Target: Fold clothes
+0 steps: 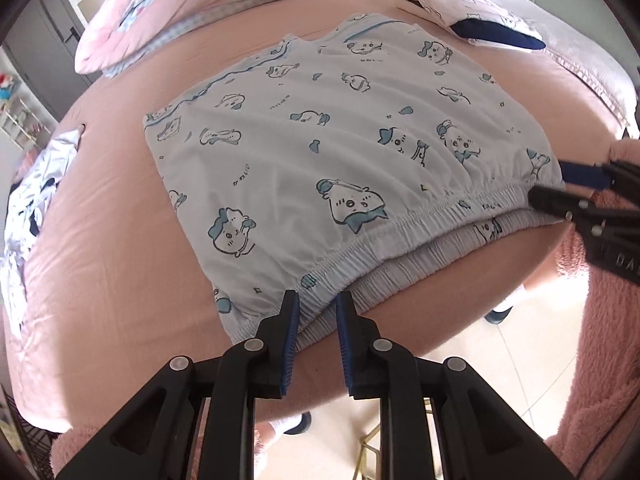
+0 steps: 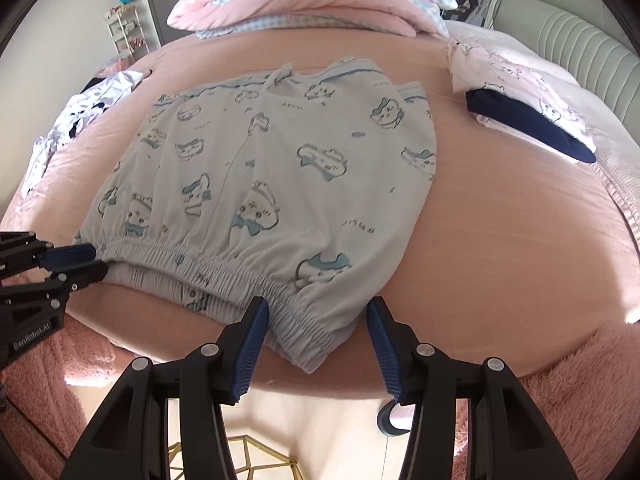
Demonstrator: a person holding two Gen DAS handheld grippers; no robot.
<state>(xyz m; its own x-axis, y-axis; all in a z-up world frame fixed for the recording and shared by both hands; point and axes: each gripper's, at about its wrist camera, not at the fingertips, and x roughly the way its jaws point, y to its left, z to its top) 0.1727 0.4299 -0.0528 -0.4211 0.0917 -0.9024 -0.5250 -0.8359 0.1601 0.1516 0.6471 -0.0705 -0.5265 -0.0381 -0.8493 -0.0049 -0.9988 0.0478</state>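
Note:
White pyjama shorts (image 1: 320, 168) with blue cartoon prints lie flat on the pink bed sheet (image 1: 100, 260), elastic waistband toward me. They also show in the right wrist view (image 2: 280, 184). My left gripper (image 1: 318, 312) is slightly open, its fingers straddling the waistband's left end. In the right wrist view it shows at the left (image 2: 94, 262). My right gripper (image 2: 318, 320) is open around the waistband's right corner. In the left wrist view it shows at the right (image 1: 554, 192), at that corner.
A folded stack of pink and navy clothes (image 2: 524, 108) lies at the back right. A heap of unfolded white clothes (image 2: 80, 120) lies at the left. A pink quilt (image 2: 312, 4) is piled at the back. The bed edge and floor (image 2: 320, 432) are below.

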